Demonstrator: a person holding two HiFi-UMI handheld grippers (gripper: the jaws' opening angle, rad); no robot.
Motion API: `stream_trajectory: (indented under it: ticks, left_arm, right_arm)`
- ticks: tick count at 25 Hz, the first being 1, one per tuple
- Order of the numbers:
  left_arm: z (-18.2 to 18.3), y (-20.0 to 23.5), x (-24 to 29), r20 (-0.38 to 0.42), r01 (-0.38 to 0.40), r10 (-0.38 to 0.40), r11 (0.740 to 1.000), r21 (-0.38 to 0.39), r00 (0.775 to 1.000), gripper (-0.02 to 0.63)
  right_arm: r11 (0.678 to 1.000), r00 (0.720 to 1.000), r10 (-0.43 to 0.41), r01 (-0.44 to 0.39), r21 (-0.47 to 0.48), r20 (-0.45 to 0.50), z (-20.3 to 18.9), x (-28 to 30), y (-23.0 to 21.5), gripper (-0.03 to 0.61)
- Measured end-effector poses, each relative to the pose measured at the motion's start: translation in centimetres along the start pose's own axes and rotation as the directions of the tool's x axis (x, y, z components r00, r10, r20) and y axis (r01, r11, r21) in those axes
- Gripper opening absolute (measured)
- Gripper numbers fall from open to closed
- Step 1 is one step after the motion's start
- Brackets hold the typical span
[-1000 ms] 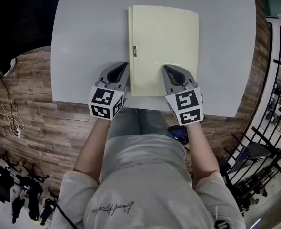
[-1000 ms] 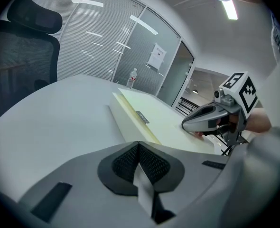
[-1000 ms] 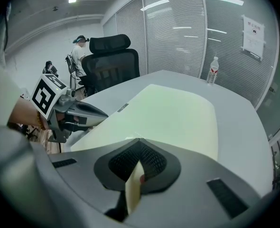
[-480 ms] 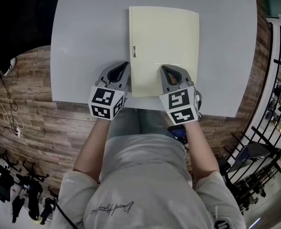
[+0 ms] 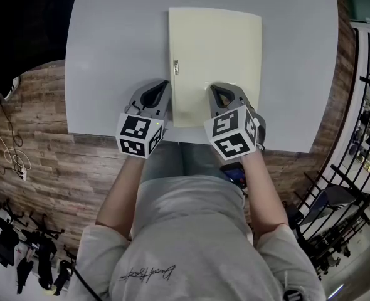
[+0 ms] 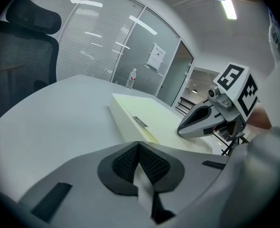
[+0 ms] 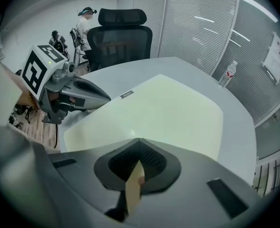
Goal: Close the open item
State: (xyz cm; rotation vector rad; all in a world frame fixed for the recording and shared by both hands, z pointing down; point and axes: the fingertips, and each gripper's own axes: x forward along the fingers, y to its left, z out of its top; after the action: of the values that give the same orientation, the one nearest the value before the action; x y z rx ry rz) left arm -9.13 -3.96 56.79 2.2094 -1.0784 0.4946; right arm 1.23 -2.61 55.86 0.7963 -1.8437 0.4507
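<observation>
Nearest the body, at the table's front edge, are 2 grippers. L gripper (image 5: pixel 165 88) sits over bare table (image 5: pixel 110 49) just beside the folder's near-left corner. Its jaws are together w/ nothing btw them; only table top shows through the slot behind the pads. R gripper (image 5: pixel 214 88) is over the near end of the folder (image 5: pixel 219 49), tip on or just above the cover (can't tell which). Its jaws are together too, and the pale yellow in its slot looks like cover lying below, not sthg pinched. The key relation: the folder lies straight ahead of both claws, w/ its long axis running away from the person. Its spine edge is on the L and carries a small label (image 5: pixel 176 63); the free edge is on the R. R gripper is the nearer one, already above the cover, while L gripper is off to the spine side. The cover looks flat w/ no lifted leaf in any view, so closing is prob. done or all but done; any move left would be a press down from the R. Count: 1 folder, 1 label, 1 table, 2 grippers. Farther off, 1 bottle (image 7: pixel 229 73) stands near the table's far side, and 1 black office chair (image 7: pixel 121 32) is beyond it.
</observation>
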Motion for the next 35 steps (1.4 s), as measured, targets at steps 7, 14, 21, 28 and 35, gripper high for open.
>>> stream_trajectory:
  ticks: [7, 14, 21, 28, 35]
  left_arm:
    - [0.17, -0.05, -0.01, 0.001, 0.004, -0.004, 1.000, 0.001, 1.000, 0.008]
    - [-0.11, 0.15, 0.01, -0.001, 0.009, -0.009, 1.000, -0.005, 1.000, 0.008]
    - [0.09, 0.08, -0.04, -0.001, 0.009, -0.009, 1.000, -0.004, 1.000, 0.008]
    - [0.20, 0.20, -0.02, -0.005, 0.012, -0.012, 1.000, -0.019, 1.000, 0.008]
    - [0.38, 0.24, 0.02, -0.018, 0.004, -0.005, 0.999, -0.038, 1.000, 0.008]
  right_arm:
    - [1.000, 0.999, 0.018, -0.018, 0.001, -0.037, -0.09, 0.26, 0.05, 0.014]
    - [0.999, 0.997, 0.036, -0.036, 0.002, -0.062, -0.19, 0.74, 0.30, 0.014]
    - [0.999, 0.997, 0.037, -0.037, 0.009, -0.062, -0.10, 0.66, 0.20, 0.014]
    - [0.999, 0.998, 0.033, -0.033, 0.004, -0.053, 0.17, 0.55, 0.14, 0.012]
    - [0.999, 1.000, 0.023, -0.023, 0.036, -0.016, 0.38, 0.07, -0.05, 0.012]
